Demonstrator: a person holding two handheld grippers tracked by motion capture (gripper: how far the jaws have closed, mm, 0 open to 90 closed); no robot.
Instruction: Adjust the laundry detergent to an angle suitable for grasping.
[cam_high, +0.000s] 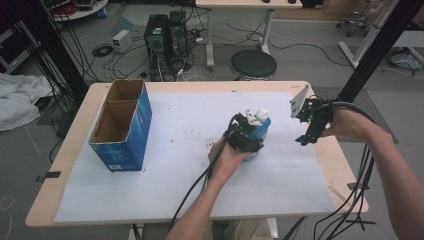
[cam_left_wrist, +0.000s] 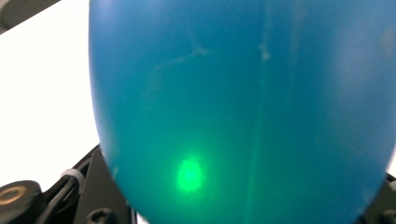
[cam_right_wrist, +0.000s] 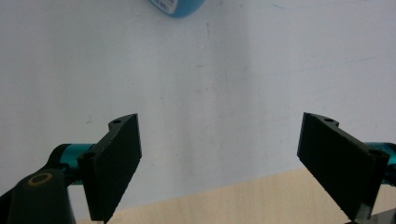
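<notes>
Two claws are mine, one in each hand. My left gripper is clamped on the blue bottle, jaws pressed to its sides; seen along that gripper's own view, the bottle's blue wall crowds in close, with a green glint low on it. The bottle stands upright near the middle of the white mat, slightly toward my right, its white cap on top. My left hand wraps the gripper from behind.

My right gripper hovers near the mat's right edge, well apart from the bottle, jaws spread wide with nothing between them; its own view shows white mat and a strip of wooden table below.

Farther out, at the table's left, an open blue cardboard box stands with two compartments.
</notes>
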